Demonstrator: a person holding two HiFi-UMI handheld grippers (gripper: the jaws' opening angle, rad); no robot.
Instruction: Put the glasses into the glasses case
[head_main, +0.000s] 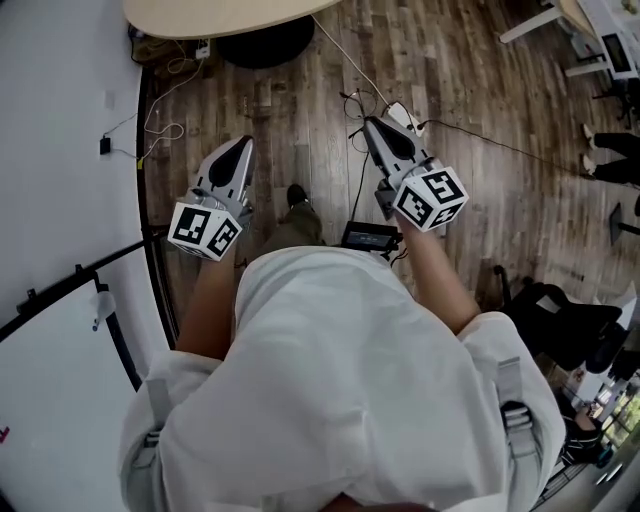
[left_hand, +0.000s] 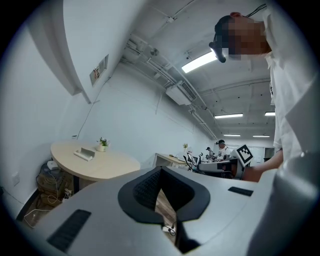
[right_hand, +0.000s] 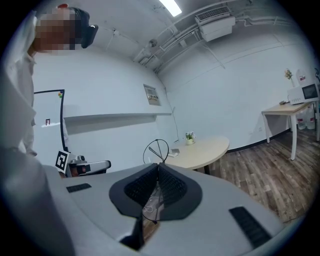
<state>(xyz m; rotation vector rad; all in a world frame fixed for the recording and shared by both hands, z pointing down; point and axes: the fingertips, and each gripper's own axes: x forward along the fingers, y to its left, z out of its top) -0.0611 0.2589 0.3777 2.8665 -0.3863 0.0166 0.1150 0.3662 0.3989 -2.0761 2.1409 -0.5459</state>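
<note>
The glasses (right_hand: 156, 153) show only in the right gripper view, as a thin dark wire ring with a straight piece across it, standing up from the tips of the right gripper (right_hand: 159, 166). Its jaws are pressed together on this wire, so we judge that it holds the glasses by a thin part of the frame. They hang in the air, on the near side of the round table (right_hand: 200, 152) and well apart from it. The left gripper (left_hand: 161, 171) has its jaws together too, with nothing between them. We find no glasses case in any view. A small grey thing (left_hand: 84, 153) lies on the round table, but we cannot tell what it is. So we judge the picking up done, and the putting in is all left.
</note>
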